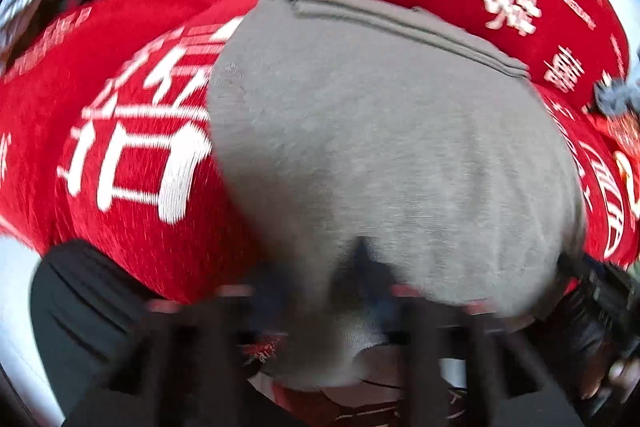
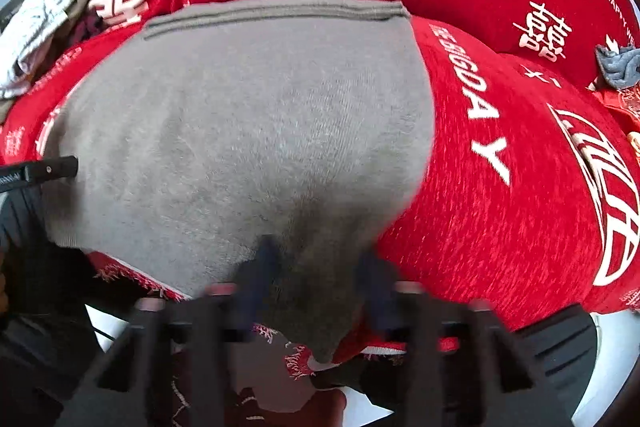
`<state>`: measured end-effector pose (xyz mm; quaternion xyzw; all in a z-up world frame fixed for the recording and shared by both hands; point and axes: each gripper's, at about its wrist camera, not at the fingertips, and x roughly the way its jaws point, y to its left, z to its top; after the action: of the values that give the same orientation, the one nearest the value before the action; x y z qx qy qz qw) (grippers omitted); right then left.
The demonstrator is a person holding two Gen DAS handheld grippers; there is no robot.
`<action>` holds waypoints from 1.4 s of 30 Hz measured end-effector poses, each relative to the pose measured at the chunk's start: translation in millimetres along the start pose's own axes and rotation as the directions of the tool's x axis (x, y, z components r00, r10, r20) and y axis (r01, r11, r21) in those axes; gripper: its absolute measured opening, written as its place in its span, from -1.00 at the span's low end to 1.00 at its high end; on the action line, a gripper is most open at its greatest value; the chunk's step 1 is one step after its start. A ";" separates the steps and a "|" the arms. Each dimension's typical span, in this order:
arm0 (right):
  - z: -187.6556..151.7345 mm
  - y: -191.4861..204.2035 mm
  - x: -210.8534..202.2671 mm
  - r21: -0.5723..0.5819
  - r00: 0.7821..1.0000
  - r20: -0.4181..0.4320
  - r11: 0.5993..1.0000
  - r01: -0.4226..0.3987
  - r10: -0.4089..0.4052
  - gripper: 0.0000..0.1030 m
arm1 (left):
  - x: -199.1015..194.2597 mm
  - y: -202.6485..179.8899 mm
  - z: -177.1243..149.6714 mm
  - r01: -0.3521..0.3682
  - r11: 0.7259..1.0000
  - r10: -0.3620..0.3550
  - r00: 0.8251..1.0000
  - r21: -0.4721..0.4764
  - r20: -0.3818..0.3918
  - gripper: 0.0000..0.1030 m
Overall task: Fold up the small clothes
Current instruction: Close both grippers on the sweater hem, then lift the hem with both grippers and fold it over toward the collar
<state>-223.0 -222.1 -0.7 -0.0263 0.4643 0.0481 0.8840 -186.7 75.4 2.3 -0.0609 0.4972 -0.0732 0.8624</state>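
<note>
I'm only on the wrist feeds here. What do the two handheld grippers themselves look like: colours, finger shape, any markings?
Both look alike. The left gripper and right gripper have matte black angular frames with cut-out openings, and narrow dark navy fingers tapering to a tip. Small pinkish-red spots sit along each frame's front edge. In the right wrist view, the other gripper's black bar with small white lettering, too small to read, shows at the left edge.

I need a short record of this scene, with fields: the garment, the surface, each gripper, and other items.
garment: grey knit garment, lying flat, ribbed hem at the far edge
surface: red cloth with white lettering
left gripper: jaws at the garment's near edge, fabric bunched between them
right gripper: jaws at the near edge, fabric between them
other items: pale crumpled cloth far left; small blue-grey cloth far right
</note>
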 end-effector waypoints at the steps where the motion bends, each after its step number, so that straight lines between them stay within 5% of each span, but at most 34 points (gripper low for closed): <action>1: 1.9 -5.0 -3.3 0.020 0.999 0.006 0.999 -0.042 0.042 -0.71 | -5.3 -1.6 0.9 0.003 1.000 -0.003 1.000 0.017 0.013 -0.61; 6: 18.9 -25.8 -30.7 0.087 0.976 0.121 0.977 -0.192 0.181 -0.76 | -31.3 3.7 25.2 0.049 0.999 -0.051 0.993 0.023 0.108 -0.68; 12: 62.0 -43.9 -38.5 0.123 0.960 0.233 0.975 -0.185 0.153 -0.78 | -20.3 7.8 76.9 0.045 0.999 -0.044 0.988 0.002 0.148 -0.68; 17: 103.8 -60.5 -2.9 0.193 0.966 0.222 0.965 -0.179 0.134 -0.80 | 11.4 14.0 113.5 0.047 0.997 -0.038 0.991 -0.068 0.130 -0.68; 23: 114.2 -63.3 41.2 0.207 0.975 0.169 0.962 -0.176 0.142 -0.77 | 34.6 22.2 114.5 0.075 0.994 -0.067 0.993 -0.079 0.101 -0.66; 25: 111.1 -70.2 39.1 0.235 0.965 0.181 0.944 -0.231 0.191 -0.67 | 30.6 27.0 112.3 0.114 0.989 -0.106 0.991 -0.090 0.085 -0.54; 29: 90.3 -84.4 22.2 0.281 0.939 0.216 0.904 -0.322 0.267 -0.11 | 12.6 34.0 99.3 0.211 0.970 -0.199 0.975 -0.124 0.099 0.53; 39: 66.1 -75.6 32.3 0.287 0.927 0.159 0.883 -0.372 0.339 -0.02 | 10.2 18.0 79.8 0.218 0.971 -0.212 0.975 -0.097 0.064 0.53; 42: 67.9 -67.9 32.9 0.253 0.914 0.148 0.879 -0.404 0.378 -0.16 | 11.1 14.2 77.5 0.233 0.968 -0.229 0.972 -0.091 0.052 0.52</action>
<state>-141.4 -281.5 10.9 0.1949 0.4197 0.1609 0.8718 -113.1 89.8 28.9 -0.1613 0.4720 -0.1476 0.8540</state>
